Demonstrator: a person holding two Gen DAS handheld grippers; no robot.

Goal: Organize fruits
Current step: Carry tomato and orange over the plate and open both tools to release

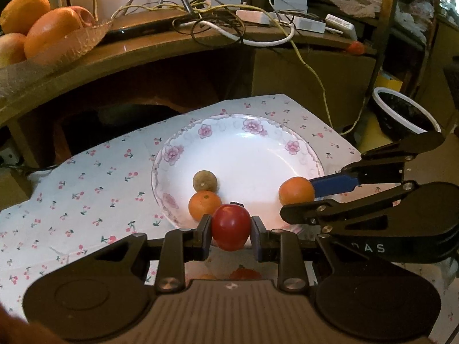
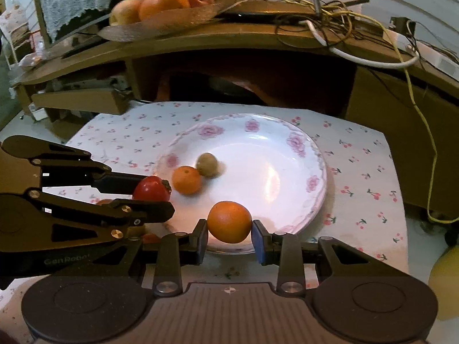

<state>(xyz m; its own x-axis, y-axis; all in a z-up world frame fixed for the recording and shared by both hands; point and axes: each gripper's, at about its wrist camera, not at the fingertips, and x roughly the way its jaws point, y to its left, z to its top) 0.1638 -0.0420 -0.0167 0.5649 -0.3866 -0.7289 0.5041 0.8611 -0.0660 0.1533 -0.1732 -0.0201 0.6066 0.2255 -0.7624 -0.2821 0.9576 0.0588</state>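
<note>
A white plate with pink flowers (image 1: 252, 149) (image 2: 287, 154) lies on a cherry-print cloth. A small orange (image 1: 204, 205) (image 2: 187, 180) and a brown kiwi (image 1: 204, 180) (image 2: 207, 164) lie in it, touching. My left gripper (image 1: 231, 229) (image 2: 155, 192) is shut on a red tomato (image 1: 231, 226) (image 2: 151, 189) over the plate's near-left rim. My right gripper (image 2: 229, 230) (image 1: 298, 197) is shut on an orange (image 2: 229, 221) (image 1: 296, 190) above the plate's near edge.
A wooden desk (image 1: 160, 48) rises behind the cloth, with a glass bowl of large fruit (image 1: 37, 28) (image 2: 160, 3) and tangled cables (image 1: 229, 20). A dark white-rimmed bowl (image 1: 401, 111) sits at the right. More fruit (image 1: 243, 273) lies on the cloth under my left gripper.
</note>
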